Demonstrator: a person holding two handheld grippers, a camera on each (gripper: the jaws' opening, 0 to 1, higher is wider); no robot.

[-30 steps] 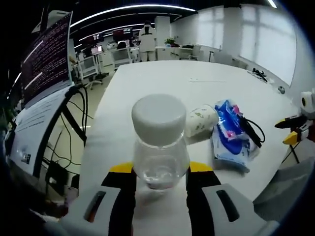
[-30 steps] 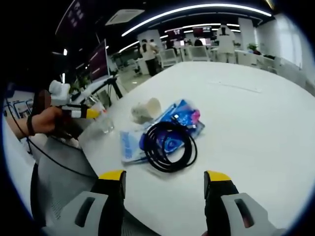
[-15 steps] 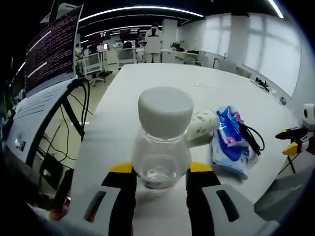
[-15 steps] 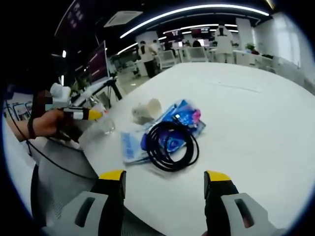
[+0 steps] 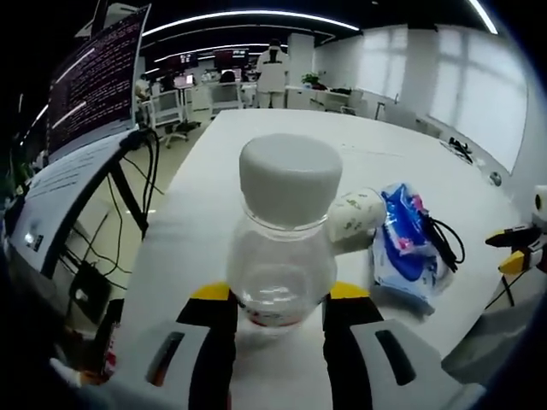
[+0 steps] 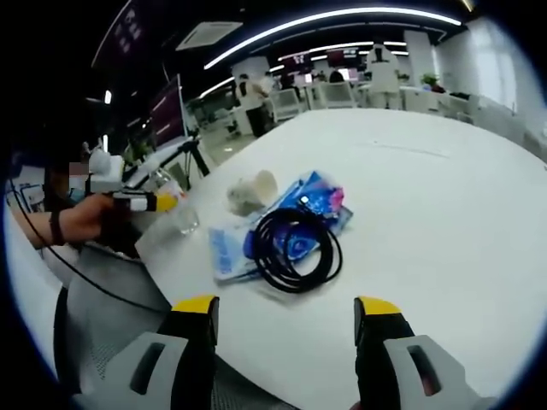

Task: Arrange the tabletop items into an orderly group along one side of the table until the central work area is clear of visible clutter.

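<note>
In the left gripper view the left gripper [image 5: 278,309] is clamping its jaws on the base of a clear bottle [image 5: 283,256] with a white cap [image 5: 291,177], which is standing upright between the yellow-tipped jaws over the near edge of the white surface [image 5: 273,137]. Just beyond the bottle and to the right of the jaws, a paper cup [image 5: 357,212] is lying on its side, touching a blue packet [image 5: 406,248] further right; a black cable [image 5: 443,235] is resting on the packet's far side. At the far right edge of that view the right gripper [image 5: 519,249] is showing its yellow tip. In the right gripper view the right gripper [image 6: 286,318] is hovering with its jaws wide apart and gripping nothing, near the surface [image 6: 444,196] edge. Ahead of them, slightly left of centre, the cable [image 6: 295,250] is lying coiled on top of the packet [image 6: 291,226], and the cup [image 6: 248,191] is lying just past the packet's far left corner. Further left, a hand [image 6: 85,218] is holding the left gripper [image 6: 162,202] against the bottle [image 6: 181,218] at the surface's edge. People are standing among desks in the background.
</note>
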